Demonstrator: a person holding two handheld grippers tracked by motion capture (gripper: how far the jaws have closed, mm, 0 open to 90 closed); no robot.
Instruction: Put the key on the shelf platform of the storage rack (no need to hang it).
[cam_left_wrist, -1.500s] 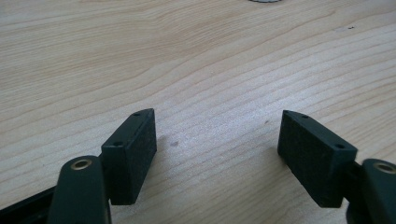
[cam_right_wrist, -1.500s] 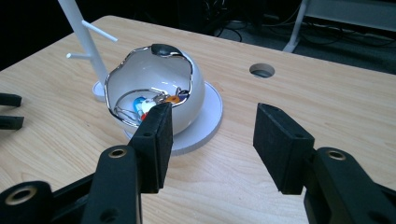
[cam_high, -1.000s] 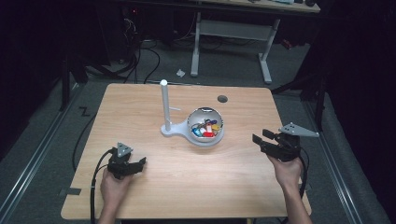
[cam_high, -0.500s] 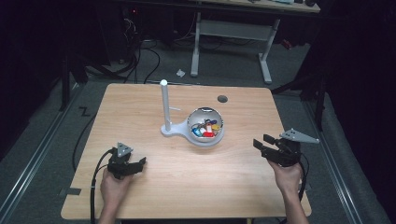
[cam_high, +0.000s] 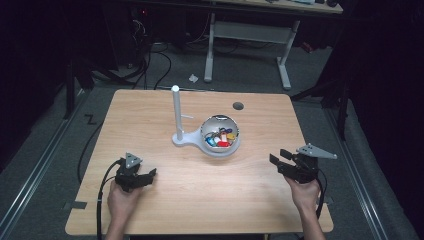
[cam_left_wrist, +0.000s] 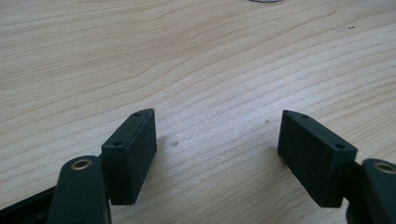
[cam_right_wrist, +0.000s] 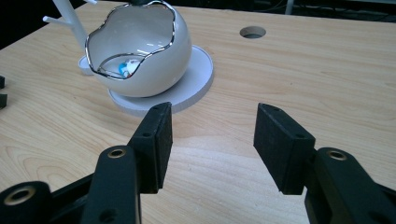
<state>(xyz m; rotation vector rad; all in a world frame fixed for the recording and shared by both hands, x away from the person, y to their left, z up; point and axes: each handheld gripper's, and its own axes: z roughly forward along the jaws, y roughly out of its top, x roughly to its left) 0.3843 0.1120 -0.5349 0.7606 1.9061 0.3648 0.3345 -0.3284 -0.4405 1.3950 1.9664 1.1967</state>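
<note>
A white bowl (cam_high: 220, 131) with a wavy silver rim sits on a round white base near the table's middle, and several small colourful pieces (cam_high: 222, 139) lie inside. The bowl (cam_right_wrist: 140, 56) is ahead of my right gripper (cam_right_wrist: 210, 126), with a blue piece (cam_right_wrist: 125, 67) showing through the rim's dip. A white post (cam_high: 176, 112) with a short peg rises from the same base, left of the bowl. My right gripper (cam_high: 277, 156) hovers open and empty at the table's right. My left gripper (cam_high: 150, 175) rests low at the front left, and its view shows my left gripper (cam_left_wrist: 217, 135) open over bare wood.
A round cable hole (cam_high: 238, 105) lies behind the bowl, also visible as the hole (cam_right_wrist: 252, 32) in the right gripper view. The wooden table (cam_high: 150, 120) ends close to both hands. A desk frame (cam_high: 245, 30) and floor cables stand beyond the far edge.
My right gripper has sunk toward the tabletop and drawn slightly nearer the front edge, jaws as wide as before. The left gripper has stayed in place.
</note>
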